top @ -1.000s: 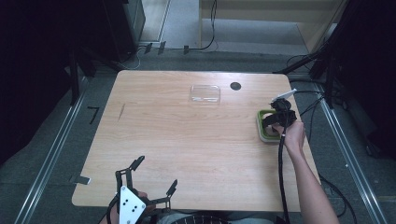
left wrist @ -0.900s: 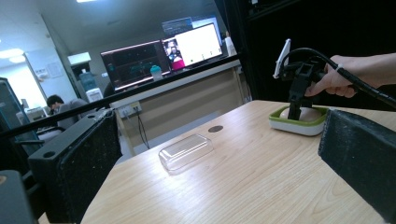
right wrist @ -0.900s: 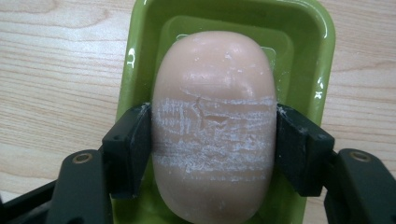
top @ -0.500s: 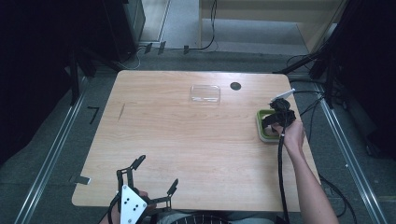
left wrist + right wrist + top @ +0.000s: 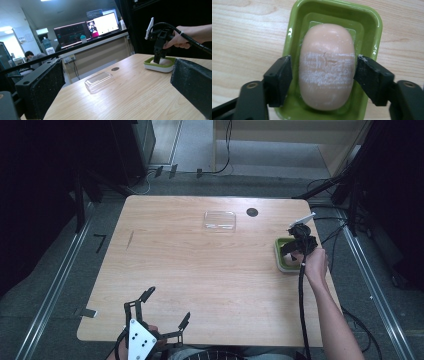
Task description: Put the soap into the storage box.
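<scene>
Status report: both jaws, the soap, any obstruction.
Right gripper just opening, jaws flanking soap in green dish. Left gripper open, idle. Nothing obstructing.

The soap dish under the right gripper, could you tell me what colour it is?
The soap dish is lime green; the right gripper view shows it best.

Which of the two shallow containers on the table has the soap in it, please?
The green dish near the table's right edge holds the soap; the clear plastic tray near the far edge lies empty.

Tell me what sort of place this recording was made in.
Probably a lab or office workroom set up for recording: a pale wooden table framed by metal floor rails, lit computer monitors on a long desk behind, and cables trailing across the grey floor.
</scene>
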### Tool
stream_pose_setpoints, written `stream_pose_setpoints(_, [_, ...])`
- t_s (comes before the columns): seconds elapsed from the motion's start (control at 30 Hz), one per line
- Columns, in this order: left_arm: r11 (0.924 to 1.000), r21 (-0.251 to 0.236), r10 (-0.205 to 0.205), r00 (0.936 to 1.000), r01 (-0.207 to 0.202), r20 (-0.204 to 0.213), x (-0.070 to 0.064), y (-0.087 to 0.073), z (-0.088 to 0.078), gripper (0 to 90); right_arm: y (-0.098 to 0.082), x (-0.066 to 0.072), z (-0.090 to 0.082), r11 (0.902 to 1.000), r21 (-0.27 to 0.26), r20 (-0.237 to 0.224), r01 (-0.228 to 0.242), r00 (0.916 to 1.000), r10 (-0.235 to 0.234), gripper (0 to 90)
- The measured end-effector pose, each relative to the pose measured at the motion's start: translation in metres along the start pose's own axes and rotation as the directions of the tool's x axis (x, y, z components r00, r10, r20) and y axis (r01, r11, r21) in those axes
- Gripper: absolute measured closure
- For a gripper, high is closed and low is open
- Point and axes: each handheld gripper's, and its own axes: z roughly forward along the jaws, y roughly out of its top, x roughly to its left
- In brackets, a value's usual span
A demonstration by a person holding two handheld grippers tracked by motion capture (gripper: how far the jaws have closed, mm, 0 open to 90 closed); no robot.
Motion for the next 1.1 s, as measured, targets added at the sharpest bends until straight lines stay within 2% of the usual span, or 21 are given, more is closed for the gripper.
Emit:
stream_pose_setpoints(0.13, [1.0000, 0.002, 0.009, 0.9999, -0.009, 0.004, 0.000, 0.000, 0.000, 0.0, -0.002, 0.005, -0.008, 0.9991, 0.025, -0.005, 0.033, 0.9994, -0.033, 24.1])
stream_pose_setpoints(0.3, [1.0000, -0.004, 0.001, 1.0000, -0.001, 0.006, -0.001, 0.001, 0.000, 0.0, -0.007, 0.011, -0.022, 0.9965, 0.040, -0.017, 0.073, 0.9972, -0.072, 17.7])
stream_pose_setpoints(0.67, [1.0000, 0.000, 0.007, 0.9999, -0.007, 0.009, -0.002, 0.001, 0.001, 0.0, -0.021, 0.028, -0.054, 0.9858, 0.028, -0.036, 0.165, 0.9858, -0.164, 14.4])
stream_pose_setpoints(0.97, [1.0000, 0.001, 0.009, 0.9999, -0.009, 0.008, -0.002, 0.001, 0.001, 0.0, -0.045, 0.045, -0.078, 0.9611, 0.036, -0.035, 0.274, 0.9615, -0.273, 13.9])
stream_pose_setpoints(1.0, [1.0000, 0.001, 0.010, 0.9999, -0.010, 0.007, -0.002, 0.001, 0.001, 0.0, -0.049, 0.048, -0.080, 0.9550, 0.039, -0.039, 0.294, 0.9554, -0.293, 13.9])
stream_pose_setpoints(1.1, [1.0000, 0.001, 0.009, 0.9999, -0.009, 0.006, -0.002, 0.001, 0.001, 0.0, -0.058, 0.054, -0.083, 0.9436, 0.046, -0.041, 0.328, 0.9445, -0.326, 13.9])
